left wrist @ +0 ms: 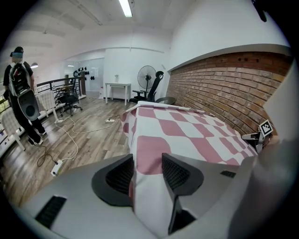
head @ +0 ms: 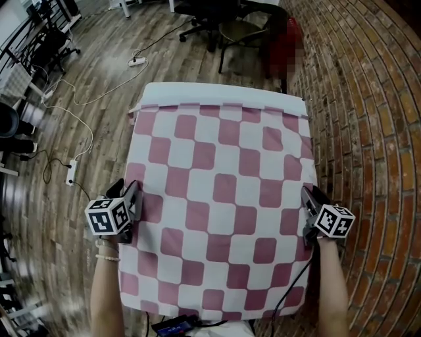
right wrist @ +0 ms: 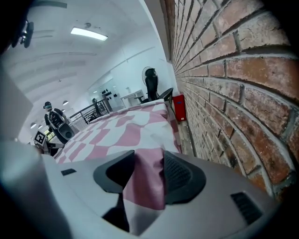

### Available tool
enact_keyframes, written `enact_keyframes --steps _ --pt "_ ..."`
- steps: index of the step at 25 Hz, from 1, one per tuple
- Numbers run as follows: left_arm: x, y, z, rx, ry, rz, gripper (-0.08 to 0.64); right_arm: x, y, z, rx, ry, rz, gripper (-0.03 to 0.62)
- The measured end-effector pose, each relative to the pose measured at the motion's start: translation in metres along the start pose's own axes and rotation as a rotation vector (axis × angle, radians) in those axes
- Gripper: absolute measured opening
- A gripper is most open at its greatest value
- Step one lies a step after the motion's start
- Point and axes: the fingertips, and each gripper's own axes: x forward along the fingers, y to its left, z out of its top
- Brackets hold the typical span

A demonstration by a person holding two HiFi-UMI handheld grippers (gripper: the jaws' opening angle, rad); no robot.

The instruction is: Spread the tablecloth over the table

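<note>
A pink-and-white checked tablecloth [head: 223,197] lies spread over the table, whose bare white far end [head: 217,94] shows beyond the cloth's far hem. My left gripper [head: 135,197] is at the cloth's left edge and is shut on a pinched fold of tablecloth [left wrist: 187,135] that runs between its pads, as the left gripper view [left wrist: 147,172] shows. On the opposite side, my right gripper [head: 308,201] holds the right edge. A pink fold of the tablecloth [right wrist: 117,130] is clamped in the right gripper [right wrist: 148,175]. The near hem hangs over the table's near end.
A brick wall [head: 368,131] runs close along the table's right side. Office chairs [head: 223,20] stand beyond the far end. Power strips and cables [head: 71,171] lie on the wooden floor to the left. A person [left wrist: 21,93] stands far off at the left.
</note>
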Motion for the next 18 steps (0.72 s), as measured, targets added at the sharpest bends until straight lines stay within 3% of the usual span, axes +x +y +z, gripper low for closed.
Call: enact_keyframes --steps 18 --pt "0.047 0.008 0.051 0.009 -0.03 0.005 0.202 0.053 -0.008 0.055 -0.03 -0.021 -0.018 0.212"
